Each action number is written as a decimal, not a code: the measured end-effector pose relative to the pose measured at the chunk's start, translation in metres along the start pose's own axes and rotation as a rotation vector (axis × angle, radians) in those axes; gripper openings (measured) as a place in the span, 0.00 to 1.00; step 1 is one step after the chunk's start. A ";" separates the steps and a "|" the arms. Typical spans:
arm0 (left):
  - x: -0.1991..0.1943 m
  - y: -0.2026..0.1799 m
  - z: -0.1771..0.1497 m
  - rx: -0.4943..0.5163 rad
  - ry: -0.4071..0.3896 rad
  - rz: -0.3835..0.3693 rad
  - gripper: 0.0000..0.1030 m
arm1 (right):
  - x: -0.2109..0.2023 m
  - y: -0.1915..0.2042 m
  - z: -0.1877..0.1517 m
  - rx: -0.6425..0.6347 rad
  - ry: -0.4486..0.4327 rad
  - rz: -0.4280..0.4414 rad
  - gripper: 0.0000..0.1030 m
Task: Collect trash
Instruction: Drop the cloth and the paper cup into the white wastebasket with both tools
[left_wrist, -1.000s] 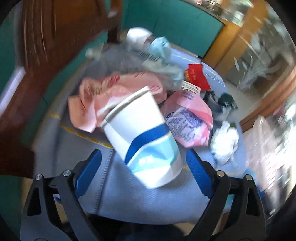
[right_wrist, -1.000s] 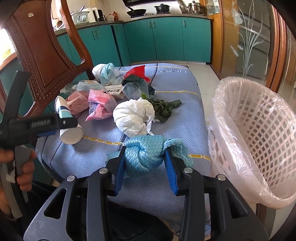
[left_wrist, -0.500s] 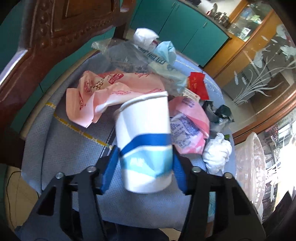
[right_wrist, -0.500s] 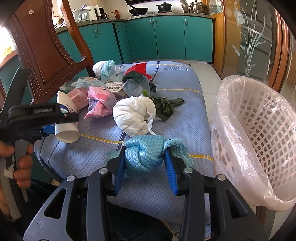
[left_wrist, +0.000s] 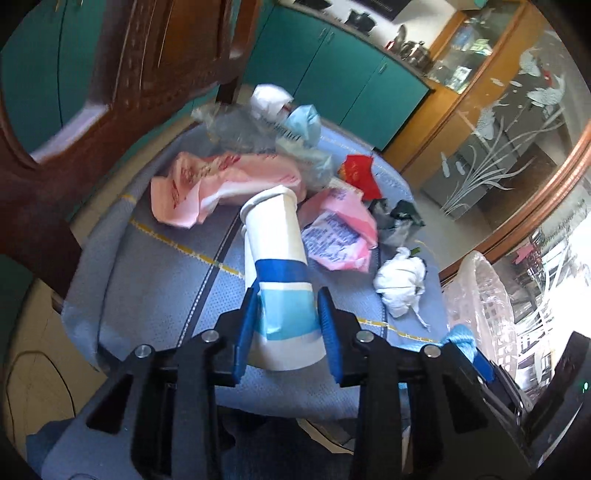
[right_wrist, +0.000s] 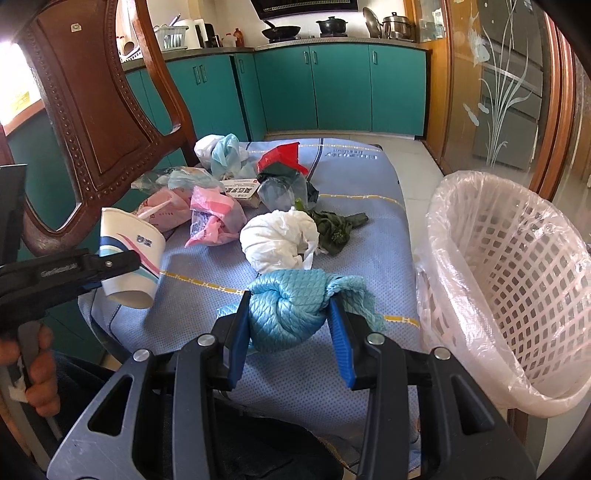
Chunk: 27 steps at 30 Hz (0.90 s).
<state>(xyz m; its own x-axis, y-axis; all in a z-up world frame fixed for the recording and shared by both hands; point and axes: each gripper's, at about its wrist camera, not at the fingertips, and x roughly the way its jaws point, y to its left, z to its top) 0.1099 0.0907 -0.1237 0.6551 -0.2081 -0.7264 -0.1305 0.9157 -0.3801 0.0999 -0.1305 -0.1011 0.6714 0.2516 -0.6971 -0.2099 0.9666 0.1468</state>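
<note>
A white paper cup (left_wrist: 275, 258) with blue bands is between the blue pads of my left gripper (left_wrist: 288, 295), whose jaws are closing and dent its lower part. In the right wrist view the cup (right_wrist: 129, 254) hangs tilted over the left edge of the blue cloth (right_wrist: 369, 240). My right gripper (right_wrist: 290, 299) is shut on a knotted light-blue bundle (right_wrist: 288, 314) just above the cloth's near side. A white lined basket (right_wrist: 517, 277) stands to its right.
More trash lies on the cloth: a white bag (right_wrist: 277, 240), a pink bag (right_wrist: 210, 218), dark greens (right_wrist: 336, 229), a red wrapper (right_wrist: 280, 157) and crumpled plastic. A carved wooden chair back (right_wrist: 92, 110) rises on the left. Teal cabinets line the far wall.
My left gripper went from wide open around the cup to pressing on it, then drew back and up with it. The right gripper kept still on the blue bundle.
</note>
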 end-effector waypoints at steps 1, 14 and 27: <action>-0.005 -0.002 0.000 0.018 -0.020 -0.001 0.33 | -0.001 0.000 0.001 -0.001 -0.004 -0.001 0.39; -0.052 -0.035 0.016 0.153 -0.211 -0.220 0.33 | -0.074 -0.081 0.033 0.126 -0.242 -0.075 0.39; 0.014 -0.224 0.001 0.444 0.006 -0.514 0.33 | -0.110 -0.215 0.002 0.298 -0.204 -0.357 0.39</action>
<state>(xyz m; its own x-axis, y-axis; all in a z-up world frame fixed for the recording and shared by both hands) 0.1490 -0.1165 -0.0481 0.5478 -0.6554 -0.5200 0.5149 0.7540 -0.4079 0.0722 -0.3656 -0.0547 0.7954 -0.1216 -0.5937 0.2502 0.9582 0.1389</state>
